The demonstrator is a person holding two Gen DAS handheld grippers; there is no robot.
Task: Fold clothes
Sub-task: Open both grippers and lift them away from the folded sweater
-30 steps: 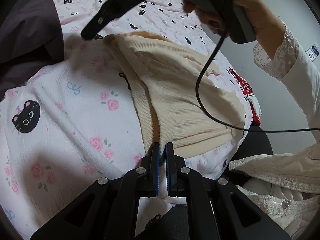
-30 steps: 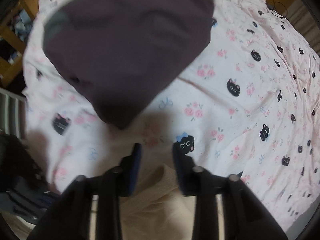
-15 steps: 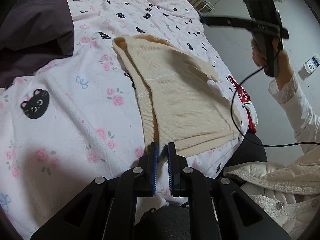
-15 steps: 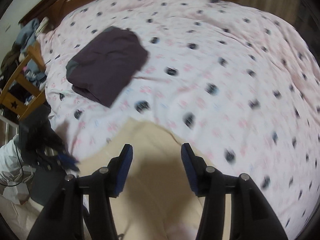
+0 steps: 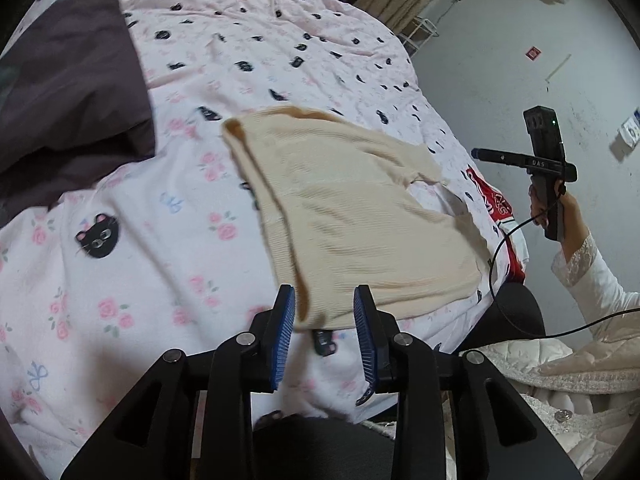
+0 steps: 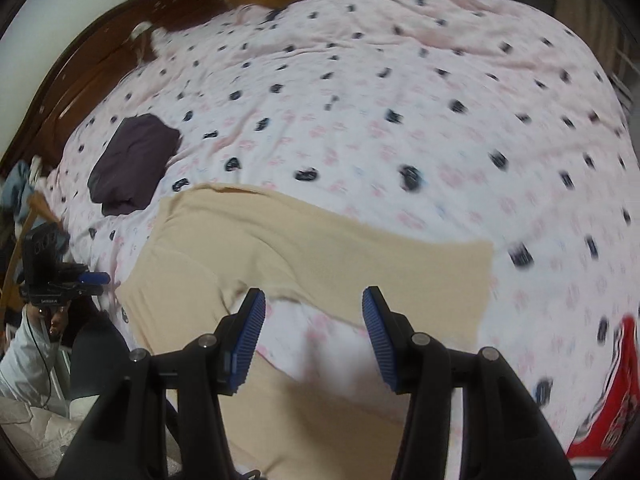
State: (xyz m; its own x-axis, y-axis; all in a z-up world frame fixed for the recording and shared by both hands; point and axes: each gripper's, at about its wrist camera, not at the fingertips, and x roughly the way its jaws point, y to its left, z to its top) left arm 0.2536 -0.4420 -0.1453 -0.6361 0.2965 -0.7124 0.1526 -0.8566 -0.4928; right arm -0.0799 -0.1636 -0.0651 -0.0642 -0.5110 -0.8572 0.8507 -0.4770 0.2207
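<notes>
Left wrist view: left gripper (image 5: 324,334) is open and empty, its fingers straddling the near hem of the cream knit top (image 5: 360,216), which lies flat on the pink cat-print bedspread (image 5: 120,264). Right gripper (image 6: 314,338) is open, empty, raised above the top's sleeve. Folded dark garment (image 6: 134,164) lies well apart. Wooden headboard (image 6: 80,68) borders the bed.

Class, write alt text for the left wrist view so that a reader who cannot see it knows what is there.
A cream knit top lies spread on a pink bedspread printed with cats and roses, with the open left claw just above its near hem. A dark folded garment lies at upper left, and a hand holds the right claw up at the right.
</notes>
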